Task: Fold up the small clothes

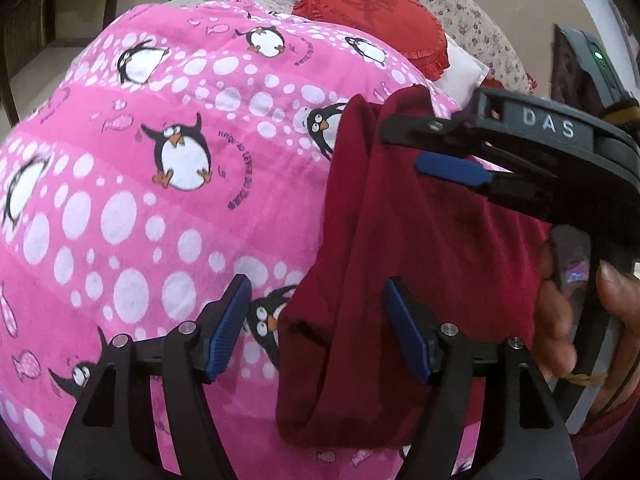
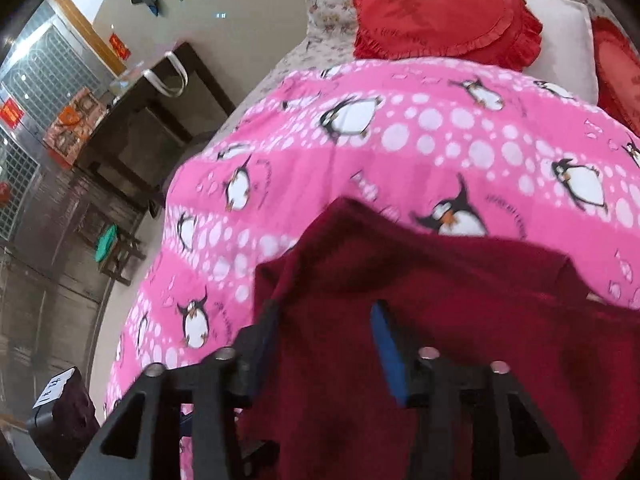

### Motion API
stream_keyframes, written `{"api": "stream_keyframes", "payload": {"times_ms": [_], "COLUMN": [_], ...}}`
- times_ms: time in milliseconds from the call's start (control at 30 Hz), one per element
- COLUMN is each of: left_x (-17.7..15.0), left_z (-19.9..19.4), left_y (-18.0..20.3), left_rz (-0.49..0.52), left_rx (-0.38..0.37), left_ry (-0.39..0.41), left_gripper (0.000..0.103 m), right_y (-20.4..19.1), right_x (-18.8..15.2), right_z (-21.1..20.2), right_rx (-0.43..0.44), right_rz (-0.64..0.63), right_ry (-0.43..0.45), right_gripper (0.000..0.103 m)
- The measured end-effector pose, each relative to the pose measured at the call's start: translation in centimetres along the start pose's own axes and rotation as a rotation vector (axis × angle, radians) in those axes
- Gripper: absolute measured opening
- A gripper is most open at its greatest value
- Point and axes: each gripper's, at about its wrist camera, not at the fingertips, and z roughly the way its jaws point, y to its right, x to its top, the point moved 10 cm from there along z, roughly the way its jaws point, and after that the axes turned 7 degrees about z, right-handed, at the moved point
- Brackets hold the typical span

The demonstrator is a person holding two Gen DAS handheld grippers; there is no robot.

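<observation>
On the pink penguin-print blanket, a dark red knit garment lies partly folded; left gripper and right gripper jaws apart, releasing; more folds likely remain.

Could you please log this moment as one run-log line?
left gripper: jaws open | right gripper: jaws open | maroon garment: lying on pink penguin blanket

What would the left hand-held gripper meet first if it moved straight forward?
Probably the dark red garment, lying partly between the open fingers of the left hand-held gripper over the pink penguin blanket; depth is unclear.
</observation>
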Motion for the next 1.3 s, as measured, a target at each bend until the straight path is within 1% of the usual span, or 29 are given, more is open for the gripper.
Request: {"api": "stream_keyframes", "payload": {"times_ms": [33,67,100,167,200,233,300,333,367,400,433,500,567,600,667,767,800,833,900,933,967,1000,1033,1100,1233,1300], "left_x": [-0.2,-0.3,-0.4,-0.6,-0.7,-0.7,-0.7,-0.7,-0.6,-0.4,-0.2,0.4,1.0,1.2,1.3,1.6,1.5,1.2,1.1,1.0,1.0,0.9,0.8,0.5,-0.5,-0.9], "left_z": [-0.1,-0.2,-0.3,-0.4,-0.5,-0.6,-0.6,-0.6,-0.6,-0.6,-0.6,-0.4,0.1,0.3,0.6,1.0,1.3,1.4,1.9,2.0,2.0,1.9,1.9,2.0,1.4,1.1], "left_y": [0.0,-0.1,-0.2,0.0,0.1,0.2,0.5,0.7,0.8,1.0,1.1,1.5,2.0,2.3,3.1,4.1,4.4,4.8,5.2,5.2,5.1,5.1,5.0,4.8,4.2,3.8], "left_rz": [-0.007,-0.011,-0.015,-0.016,-0.012,-0.006,0.014,0.025,0.03,0.031,0.03,0.026,0.03,0.035,0.052,0.075,0.075,0.07,0.065,0.066,0.065,0.06,0.053,0.043,0.033,0.026], "left_rx": [-0.019,-0.035,-0.05,-0.075,-0.083,-0.081,-0.073,-0.069,-0.069,-0.073,-0.074,-0.083,-0.109,-0.113,-0.119,-0.122,-0.13,-0.149,-0.158,-0.149,-0.148,-0.15,-0.152,-0.157,-0.157,-0.149], "left_ry": [0.003,0.006,0.008,0.009,0.009,0.007,-0.004,-0.012,-0.015,-0.014,-0.011,-0.004,0.001,0.0,-0.001,0.014,0.009,-0.001,-0.01,-0.003,0.002,0.005,0.006,0.005,0.002,0.001], "left_gripper": [0.071,0.072,0.074,0.079,0.079,0.079,0.079,0.079,0.079,0.079,0.079,0.079,0.083,0.083,0.083,0.083,0.081,0.074,0.064,0.063,0.06,0.058,0.058,0.058,0.058,0.058], "right_y": [-0.5,-1.0,-1.5,-2.3,-2.5,-2.6,-2.6,-2.6,-2.5,-2.1,-1.4,-0.1,0.8,1.3,2.2,3.3,3.3,3.4,3.5,3.4,3.5,3.4,3.2,2.5,0.6,0.2], "right_x": [-0.3,-0.6,-0.9,-1.3,-1.6,-1.8,-2.2,-2.4,-2.5,-2.5,-2.3,-1.9,-1.7,-1.5,-1.7,-2.0,-1.9,-1.8,-1.9,-1.9,-1.9,-1.7,-1.8,-1.9,-2.0,-2.0], "right_z": [0.3,0.6,1.2,2.3,3.0,3.6,4.4,4.3,3.8,3.3,2.2,0.2,-1.8,-3.1,-5.0,-5.9,-5.9,-5.6,-5.5,-5.3,-5.1,-4.6,-4.2,-3.6,-1.7,-0.5], "right_rx": [0.001,-0.001,-0.021,-0.116,-0.18,-0.213,-0.258,-0.262,-0.253,-0.25,-0.209,-0.052,0.009,0.023,0.035,0.045,0.051,0.063,0.083,0.081,0.072,0.059,0.037,0.011,-0.012,-0.07], "right_rz": [-0.009,-0.02,-0.045,-0.119,-0.168,-0.194,-0.231,-0.246,-0.26,-0.26,-0.238,-0.127,-0.082,-0.079,-0.072,-0.046,-0.037,-0.024,0.004,0.009,0.009,0.007,0.005,-0.012,-0.059,-0.094], "right_ry": [-0.013,-0.026,-0.034,-0.028,-0.031,-0.033,-0.014,-0.005,0.009,0.021,0.029,0.005,0.026,0.047,0.074,0.077,0.073,0.068,0.064,0.057,0.045,0.036,0.026,0.007,-0.025,-0.04], "right_gripper": [0.065,0.069,0.073,0.076,0.081,0.085,0.085,0.08,0.07,0.048,0.035,0.025,0.024,0.024,0.024,0.024,0.024,0.024,0.024,0.027,0.033,0.05,0.059,0.062,0.062,0.062]}}
